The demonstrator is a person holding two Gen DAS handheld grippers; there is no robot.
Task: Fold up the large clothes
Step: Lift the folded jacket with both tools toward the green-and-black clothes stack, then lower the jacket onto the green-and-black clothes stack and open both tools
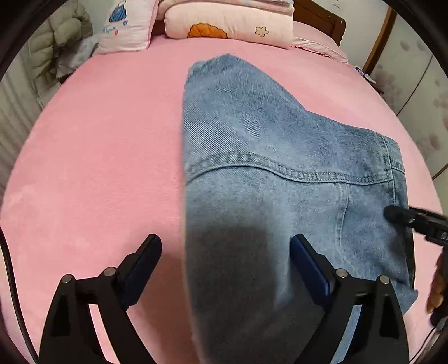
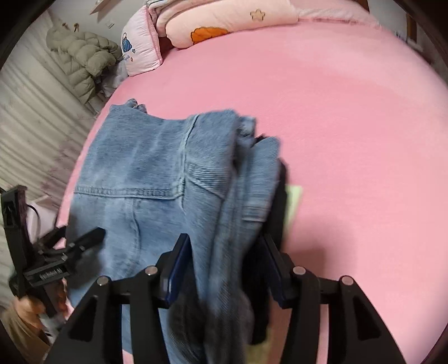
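Black jaws of the left gripper were seen spread wide, one over the pink bed sheet and one over the cloth, with the faded blue denim jeans passing between them untouched by either pad. The right gripper was seen about half open; a bunched denim edge ran between its jaws, and whether the pads pressed on it could not be told through the blur.

The jeans were laid on the pink bed, toward its near edge, already doubled into a thick stack. In the right wrist view, uneven layers were visible along the stack's right side.

The step in hand was judged to be the setting down of a completed fold. For a good result, both grippers should be withdrawn without dragging the top layer, and the stepped right edge should be squared before any further fold.

In the left wrist view, the long axis was seen running from the camera toward the pink floral pillows, the narrower end pointing at them.
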